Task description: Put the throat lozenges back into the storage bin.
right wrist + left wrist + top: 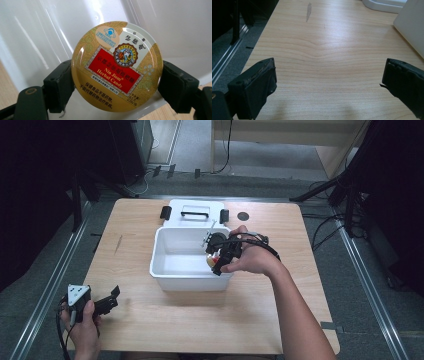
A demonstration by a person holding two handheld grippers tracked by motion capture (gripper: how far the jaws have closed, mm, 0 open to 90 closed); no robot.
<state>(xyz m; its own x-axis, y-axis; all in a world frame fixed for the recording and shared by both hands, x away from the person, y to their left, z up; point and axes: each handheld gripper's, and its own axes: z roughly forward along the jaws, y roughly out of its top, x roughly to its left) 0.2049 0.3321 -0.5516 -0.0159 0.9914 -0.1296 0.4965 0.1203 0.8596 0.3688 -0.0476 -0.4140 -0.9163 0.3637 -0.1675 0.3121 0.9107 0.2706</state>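
in the high view, the right gripper (218,261) is seen over the near right part of a white plastic box (165,270), at about four o'clock inside it, with a small round tin (212,260) held at its tip, just above the box floor. the left gripper (111,297) is kept well apart at seven o'clock on the wooden table (250,310). the box lid (195,212) lies at twelve o'clock.

in the left gripper view, wide-apart jaws with nothing between them are shown over pale wood grain.

in the right gripper view, the flat, glossy candy tin (117,66) is clamped edge to edge, the smooth white box wall behind it.
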